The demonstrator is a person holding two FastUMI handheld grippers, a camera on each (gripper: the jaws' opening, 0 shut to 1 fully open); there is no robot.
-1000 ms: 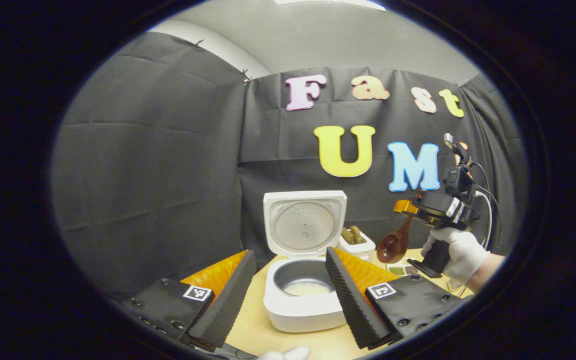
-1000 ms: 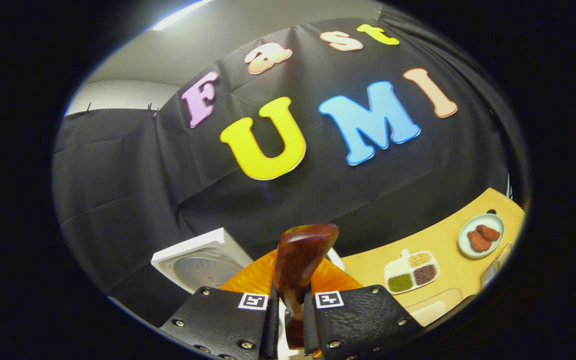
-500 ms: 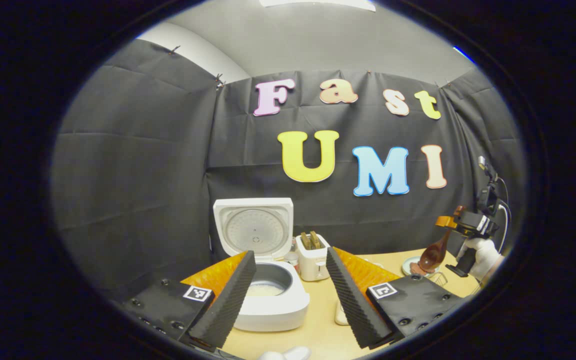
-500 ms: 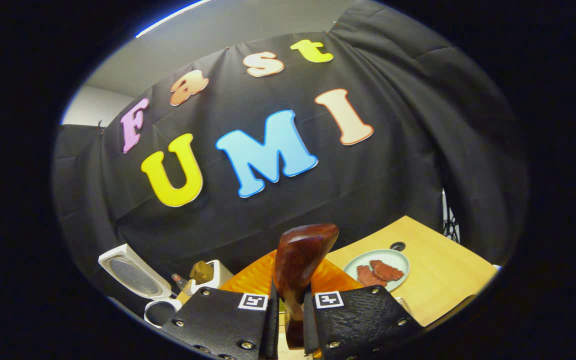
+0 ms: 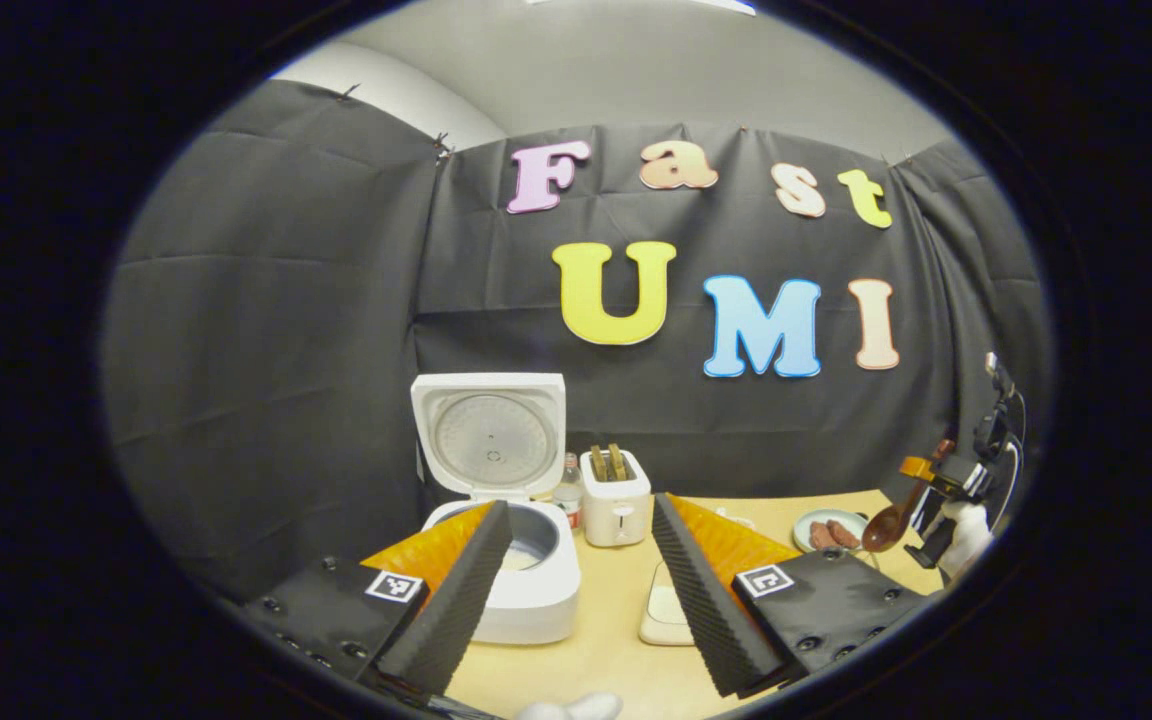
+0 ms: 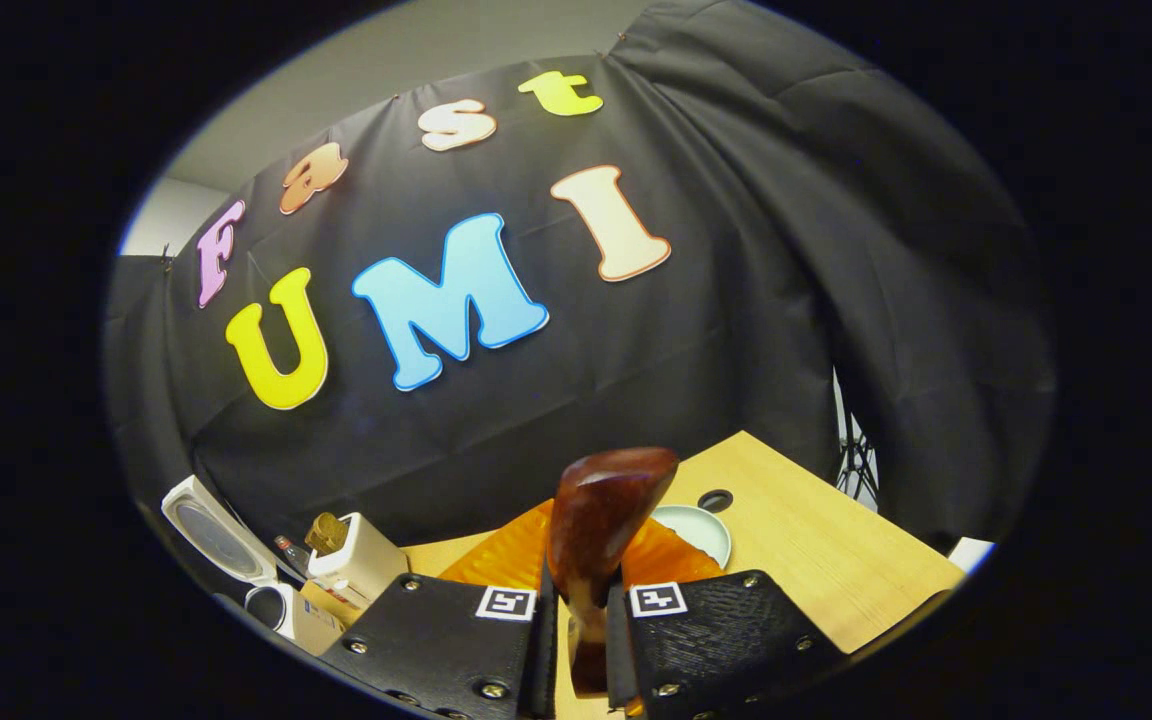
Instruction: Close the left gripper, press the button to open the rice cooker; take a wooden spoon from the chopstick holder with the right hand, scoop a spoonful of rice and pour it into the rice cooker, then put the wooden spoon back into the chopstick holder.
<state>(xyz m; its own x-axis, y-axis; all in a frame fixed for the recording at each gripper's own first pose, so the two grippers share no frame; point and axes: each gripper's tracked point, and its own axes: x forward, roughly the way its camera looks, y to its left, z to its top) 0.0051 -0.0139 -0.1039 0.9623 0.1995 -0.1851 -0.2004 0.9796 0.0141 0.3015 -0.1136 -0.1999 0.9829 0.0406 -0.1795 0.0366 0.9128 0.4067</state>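
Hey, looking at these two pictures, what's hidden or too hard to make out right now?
- Rice cooker pot contents: left gripper view, the left gripper's finger covers the bowl.
- Wooden spoon bowl: right gripper view shows it edge-on between the right gripper fingers, so any rice can't be judged; small and far in the left gripper view.
- Plate: right gripper view, partly behind the spoon.

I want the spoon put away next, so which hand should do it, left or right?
Right. The right gripper is shut on the wooden spoon. The left gripper is open and holds nothing, near the rice cooker.
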